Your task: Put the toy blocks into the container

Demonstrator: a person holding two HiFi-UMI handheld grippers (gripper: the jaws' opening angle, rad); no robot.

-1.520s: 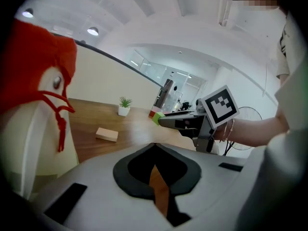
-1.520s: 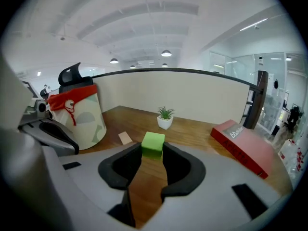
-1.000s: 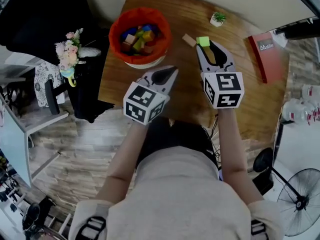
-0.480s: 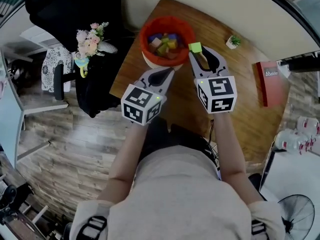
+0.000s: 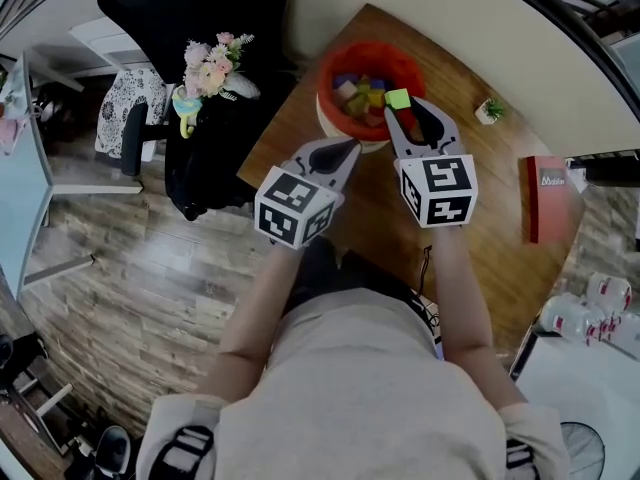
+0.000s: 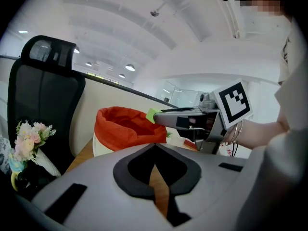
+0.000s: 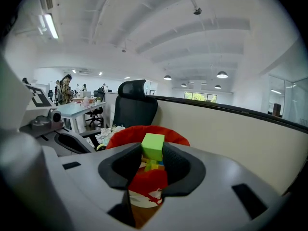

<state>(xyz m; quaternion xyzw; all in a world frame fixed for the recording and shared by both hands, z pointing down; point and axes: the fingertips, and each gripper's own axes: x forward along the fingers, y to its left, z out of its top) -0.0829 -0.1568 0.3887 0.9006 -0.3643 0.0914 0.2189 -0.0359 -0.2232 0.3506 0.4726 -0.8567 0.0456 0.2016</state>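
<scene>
My right gripper (image 5: 399,101) (image 7: 152,147) is shut on a green toy block (image 5: 398,99) (image 7: 153,146) (image 6: 152,114), holding it over the near rim of the red-lined container (image 5: 338,69) (image 7: 120,134) (image 6: 113,126). Several coloured blocks (image 5: 362,93) lie inside the container. My left gripper (image 5: 347,149) (image 6: 153,166) hovers over the wooden table (image 5: 490,198) just in front of the container, its jaws together with nothing between them.
A small potted plant (image 5: 490,110) and a red book (image 5: 549,197) sit on the table to the right. A black office chair (image 5: 215,8) with a flower bunch (image 5: 210,65) stands left of the table. Wooden floor lies at the left.
My right gripper has carried the green block from the table's middle leftward to the container's rim. The left gripper stayed near the container's front.
</scene>
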